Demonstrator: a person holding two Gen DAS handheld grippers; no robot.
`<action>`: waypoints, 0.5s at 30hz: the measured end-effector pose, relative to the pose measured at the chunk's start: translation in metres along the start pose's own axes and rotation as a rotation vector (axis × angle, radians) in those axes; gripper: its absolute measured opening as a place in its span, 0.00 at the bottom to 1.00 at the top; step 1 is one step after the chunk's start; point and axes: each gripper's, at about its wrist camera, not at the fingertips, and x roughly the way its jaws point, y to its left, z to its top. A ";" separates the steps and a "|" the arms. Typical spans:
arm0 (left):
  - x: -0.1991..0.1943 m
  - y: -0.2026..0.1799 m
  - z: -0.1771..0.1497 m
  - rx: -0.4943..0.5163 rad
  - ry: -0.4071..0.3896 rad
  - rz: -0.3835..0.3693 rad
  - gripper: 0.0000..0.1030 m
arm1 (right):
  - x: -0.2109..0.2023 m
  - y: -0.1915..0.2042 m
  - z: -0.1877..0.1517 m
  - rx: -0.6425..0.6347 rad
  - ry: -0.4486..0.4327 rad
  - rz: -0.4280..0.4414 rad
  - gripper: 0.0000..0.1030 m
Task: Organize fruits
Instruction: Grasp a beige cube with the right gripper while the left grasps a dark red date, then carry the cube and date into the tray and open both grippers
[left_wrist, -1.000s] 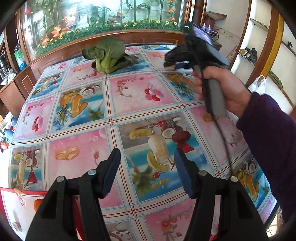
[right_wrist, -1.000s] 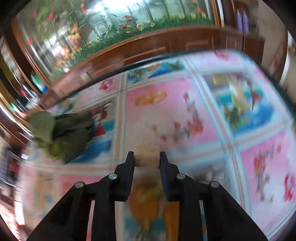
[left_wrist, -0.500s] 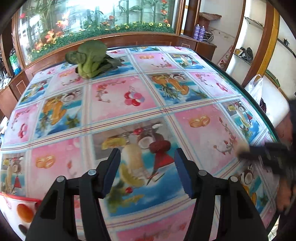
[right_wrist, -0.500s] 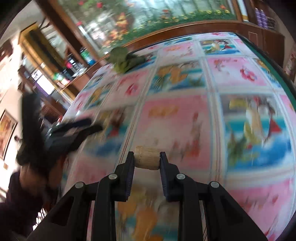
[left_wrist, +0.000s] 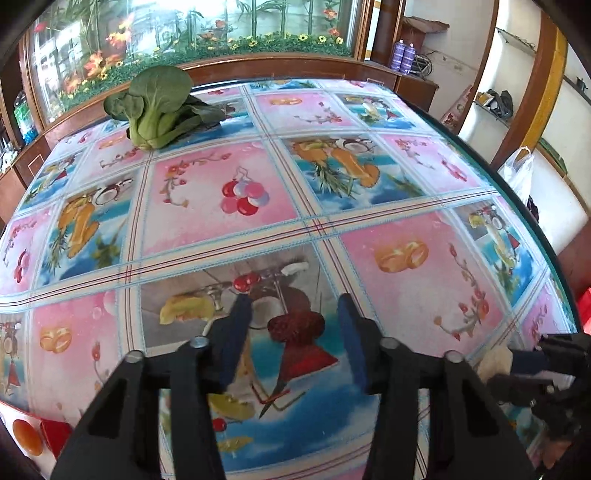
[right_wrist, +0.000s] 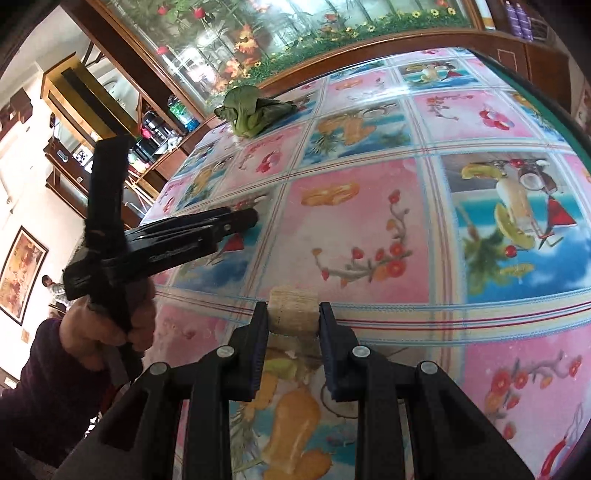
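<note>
In the left wrist view, a leafy green vegetable (left_wrist: 159, 107) is seen at the upper left of the frame, lying on the far part of the counter (left_wrist: 399, 206), which is covered by a cloth printed with fruit pictures in pink and blue squares. At the lower centre of that frame the left hand-held gripper (left_wrist: 293, 334) is shown released, its two blue-padded fingers (left_wrist: 351, 339) held apart over a printed square with nothing between them. At the lower right edge of the same frame the right hand-held gripper (left_wrist: 517, 363) is partly seen, with a pale beige chunk (left_wrist: 495, 363) at its tip, close above the near right part of the counter. In the right wrist view, the person's left hand (right_wrist: 110, 325) is seen at the left of the frame, wrapped around the handle of the left hand-held gripper (right_wrist: 243, 221), whose fingers point toward the middle of the counter (right_wrist: 480, 110). The leafy green vegetable (right_wrist: 255, 110) is seen at the upper centre, near the far edge and well apart from both tools. At the lower centre the right hand-held gripper (right_wrist: 293, 321) is shown clenched on the pale beige chunk (right_wrist: 293, 312), a blocky, rough-textured piece pinched on two opposite sides. Whether the chunk touches the cloth cannot be told.
</note>
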 end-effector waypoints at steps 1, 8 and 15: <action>0.000 -0.001 0.000 0.004 -0.009 0.005 0.43 | 0.001 0.001 0.000 -0.003 0.000 -0.003 0.25; -0.003 -0.002 -0.005 -0.001 -0.020 0.003 0.32 | 0.002 0.004 -0.002 -0.033 -0.023 -0.049 0.25; -0.024 -0.004 -0.021 -0.025 -0.051 -0.009 0.32 | 0.002 0.007 -0.002 -0.073 -0.051 -0.100 0.25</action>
